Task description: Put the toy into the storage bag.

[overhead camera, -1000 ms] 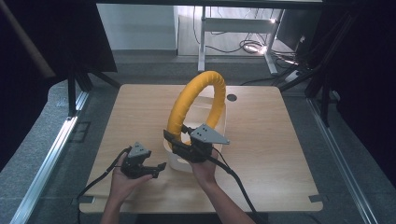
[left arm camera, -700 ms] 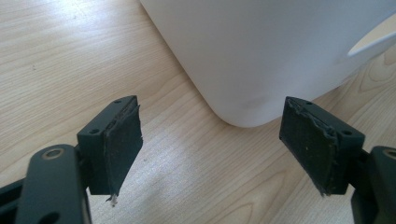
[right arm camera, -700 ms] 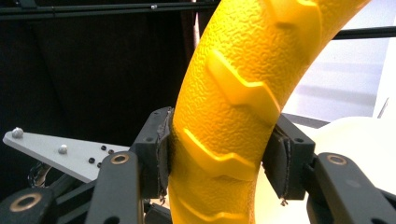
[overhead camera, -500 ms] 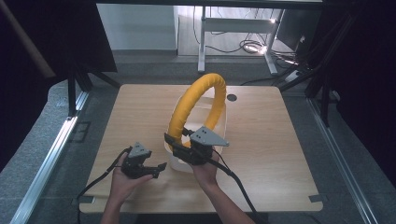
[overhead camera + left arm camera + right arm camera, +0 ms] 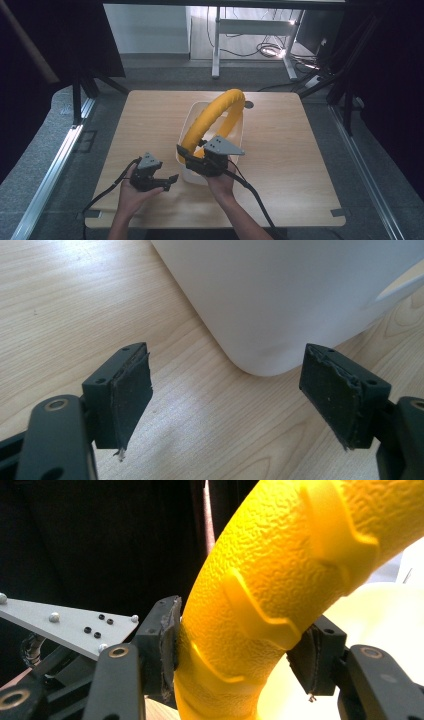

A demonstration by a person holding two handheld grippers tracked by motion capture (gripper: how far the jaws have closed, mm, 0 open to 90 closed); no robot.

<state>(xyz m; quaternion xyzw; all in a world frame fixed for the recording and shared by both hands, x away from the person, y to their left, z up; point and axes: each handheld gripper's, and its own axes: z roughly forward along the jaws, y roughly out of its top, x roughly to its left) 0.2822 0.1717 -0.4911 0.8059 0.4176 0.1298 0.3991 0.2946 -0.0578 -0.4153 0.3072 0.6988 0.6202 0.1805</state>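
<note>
Between the jaws of the right gripper (image 5: 235, 652), squeezing a yellow ring (image 5: 280, 580): pressing one jaw on each side of the ring, near its low end. Seeing from the high view the right gripper (image 5: 200, 159) sitting at the near rim of a white tub (image 5: 192, 172), with the ring (image 5: 212, 122) rising out of the tub like an arch. Standing up on edge, not lying flat. Running its long way from the near end at the gripper up and away toward the far side of the table (image 5: 300, 160), then curving back down into the tub at the far end.

Showing up close in the right gripper view the bumpy skin of the ring and raised slanted ridges across it, and the two pads touching it. Looking smooth and plain yellow from up high instead. Showing also the pale inside of the tub (image 5: 390, 630) behind the ring.

Holding nothing with the left gripper (image 5: 167, 181); jaws spread wide apart. Resting low over the table, just beside the tub's near left corner. Seeing in the left gripper view the gripper (image 5: 230, 397) pointing at the rounded white wall of the tub (image 5: 280, 295), close but not touching, with bare wood (image 5: 60, 300) under it.
</note>
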